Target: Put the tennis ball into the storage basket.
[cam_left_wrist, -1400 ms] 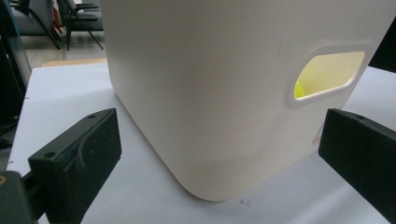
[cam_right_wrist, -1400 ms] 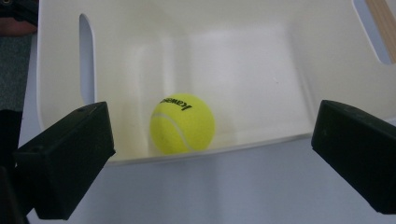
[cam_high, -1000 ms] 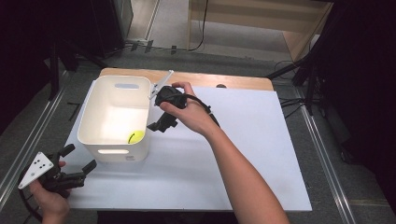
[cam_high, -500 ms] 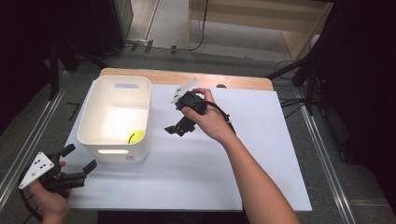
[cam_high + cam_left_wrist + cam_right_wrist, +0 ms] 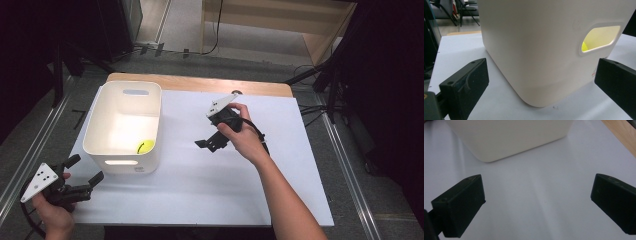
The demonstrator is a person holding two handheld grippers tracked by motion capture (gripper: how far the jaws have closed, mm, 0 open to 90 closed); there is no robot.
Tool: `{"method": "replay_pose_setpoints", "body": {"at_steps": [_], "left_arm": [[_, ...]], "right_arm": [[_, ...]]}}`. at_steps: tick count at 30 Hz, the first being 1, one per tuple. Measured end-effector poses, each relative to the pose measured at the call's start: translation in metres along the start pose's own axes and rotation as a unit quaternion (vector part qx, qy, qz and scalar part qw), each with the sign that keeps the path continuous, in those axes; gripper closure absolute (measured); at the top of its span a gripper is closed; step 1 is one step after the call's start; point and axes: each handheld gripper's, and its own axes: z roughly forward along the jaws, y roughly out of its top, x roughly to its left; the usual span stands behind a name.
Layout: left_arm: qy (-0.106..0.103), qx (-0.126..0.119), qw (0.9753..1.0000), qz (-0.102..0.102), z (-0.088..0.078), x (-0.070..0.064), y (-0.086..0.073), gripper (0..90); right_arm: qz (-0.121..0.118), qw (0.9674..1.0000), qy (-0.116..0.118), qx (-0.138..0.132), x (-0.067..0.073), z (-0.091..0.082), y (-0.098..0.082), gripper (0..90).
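Two tongs are in my hands, and both stand spread with nothing between their jaws. I use the white rectangular plastic bin (image 5: 125, 127) with cut-out handle slots as my landmark. It sits on the white sheet-covered desk (image 5: 200, 190), toward the desk's left end, with a strip of bare wood showing along the far edge behind it.

My left tongs (image 5: 84, 171) hover just off the bin's near left corner, at the desk's front edge, held in my left hand (image 5: 50, 212) with the grey three-cornered plate on top. In the left gripper view the jaws are wide apart and frame the bin's rounded near corner; neither jaw touches the bin.

Inside the bin, against its near right corner, lies a small yellow-green ball (image 5: 145, 147). I also catch a sliver of it, with a yellow glow around it, through the oval handle slot (image 5: 600, 38) in the left gripper view.

My right tongs (image 5: 206, 143) are to the right of the bin, apart from it, above the bare white sheet and pointing back toward the bin. My right hand (image 5: 240, 135) grips the body from above. In the right gripper view the jaws stand far apart over plain sheet, with the bin's lower wall beyond them.
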Motion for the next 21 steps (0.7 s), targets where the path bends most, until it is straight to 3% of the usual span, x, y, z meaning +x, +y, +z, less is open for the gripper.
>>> {"method": "replay_pose_setpoints", "body": {"at_steps": [11, 21], "left_arm": [[0.0, 0.001, 1.0, 0.002, 0.0, 0.0, 0.0, 0.0], [0.001, 0.002, 1.0, 0.003, 0.0, 0.0, 0.0, 0.0]], "right_arm": [[0.028, 0.9991, -0.025, -0.02, -0.001, -0.019, -0.037, 0.0], [0.063, 0.9962, -0.043, -0.042, -0.002, -0.035, -0.075, 0.0]]}}
